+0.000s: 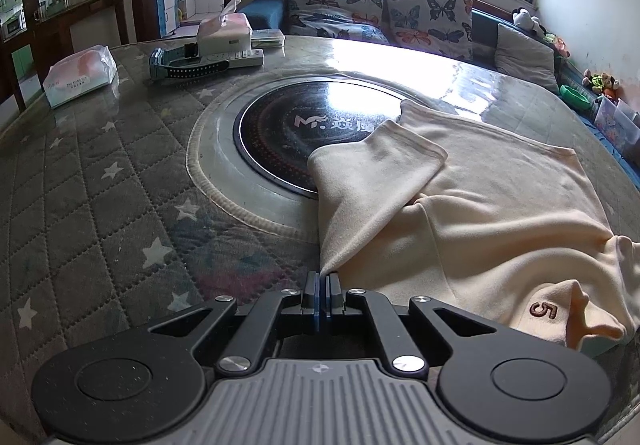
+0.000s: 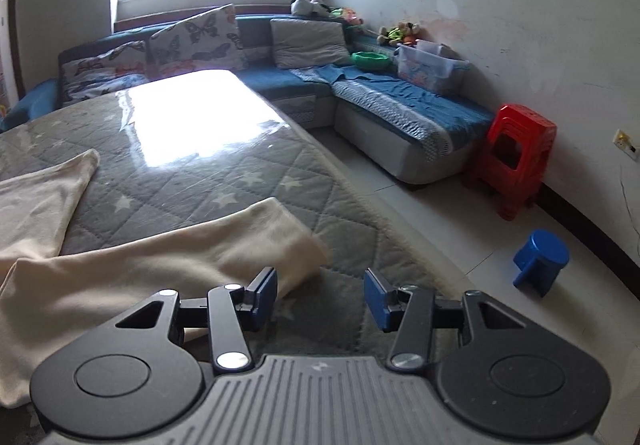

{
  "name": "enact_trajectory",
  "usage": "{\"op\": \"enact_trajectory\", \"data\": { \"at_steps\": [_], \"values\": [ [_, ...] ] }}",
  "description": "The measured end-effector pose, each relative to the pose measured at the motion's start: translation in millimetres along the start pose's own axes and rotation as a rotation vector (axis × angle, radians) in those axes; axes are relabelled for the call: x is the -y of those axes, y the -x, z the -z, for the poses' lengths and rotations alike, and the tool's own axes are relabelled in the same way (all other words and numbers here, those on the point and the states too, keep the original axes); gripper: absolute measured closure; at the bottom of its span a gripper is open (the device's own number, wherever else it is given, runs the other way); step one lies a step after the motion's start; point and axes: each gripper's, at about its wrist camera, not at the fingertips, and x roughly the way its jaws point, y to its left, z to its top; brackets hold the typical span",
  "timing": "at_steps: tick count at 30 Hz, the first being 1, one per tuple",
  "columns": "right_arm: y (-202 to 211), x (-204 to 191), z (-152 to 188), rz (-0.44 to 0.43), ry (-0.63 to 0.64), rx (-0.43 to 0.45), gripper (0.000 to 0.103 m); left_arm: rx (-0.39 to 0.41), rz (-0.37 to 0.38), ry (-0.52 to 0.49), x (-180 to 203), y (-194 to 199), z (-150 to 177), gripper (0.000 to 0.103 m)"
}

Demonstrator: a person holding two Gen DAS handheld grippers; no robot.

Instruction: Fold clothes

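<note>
A cream garment (image 1: 500, 201) with a small embroidered "5" (image 1: 543, 311) lies spread on the quilted round table (image 1: 100, 185). My left gripper (image 1: 323, 277) is shut on the edge of its sleeve (image 1: 360, 181), which stretches away over the black hotplate (image 1: 304, 125). In the right wrist view the other cream sleeve (image 2: 224, 245) lies just left of my right gripper (image 2: 320, 287), which stands open above the table with nothing between its blue pads (image 2: 376, 297). More of the garment (image 2: 36, 197) shows at the far left.
Two tissue packs (image 1: 78, 75), (image 1: 224, 31), a remote (image 1: 248, 57) and a blue watch (image 1: 188, 65) sit at the table's far left. A sofa (image 2: 400, 109) with cushions lines the wall. A red stool stack (image 2: 520, 157) and blue stool (image 2: 542, 261) stand on the floor, right.
</note>
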Motion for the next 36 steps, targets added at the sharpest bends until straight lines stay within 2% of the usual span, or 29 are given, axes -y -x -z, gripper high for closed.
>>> {"op": "enact_trajectory", "data": {
  "at_steps": [2,5,9,17,22,31,36],
  "values": [
    [2,4,0,0.013,-0.013,0.010,0.054,-0.001,0.000,-0.001,0,0,1,0.100],
    [2,-1,-5,-0.046,0.016,0.024,0.054,-0.002,-0.001,0.001,1,0,2,0.100],
    [-10,-15,-7,-0.124,0.039,-0.005,0.054,-0.009,-0.004,0.003,-1,0,2,0.099],
    [-34,-27,-8,-0.149,0.070,-0.060,0.054,0.046,0.011,-0.069,6,13,-5,0.092],
    [-35,-29,-8,-0.148,0.089,-0.060,0.053,0.090,0.066,-0.135,22,18,-16,0.086],
    [-34,-31,-9,-0.140,0.095,-0.058,0.051,0.120,0.111,-0.267,78,-31,-52,0.086],
    [-35,-31,-10,-0.139,0.096,-0.060,0.051,0.112,0.111,-0.318,93,-61,-63,0.086]
  ]
}}
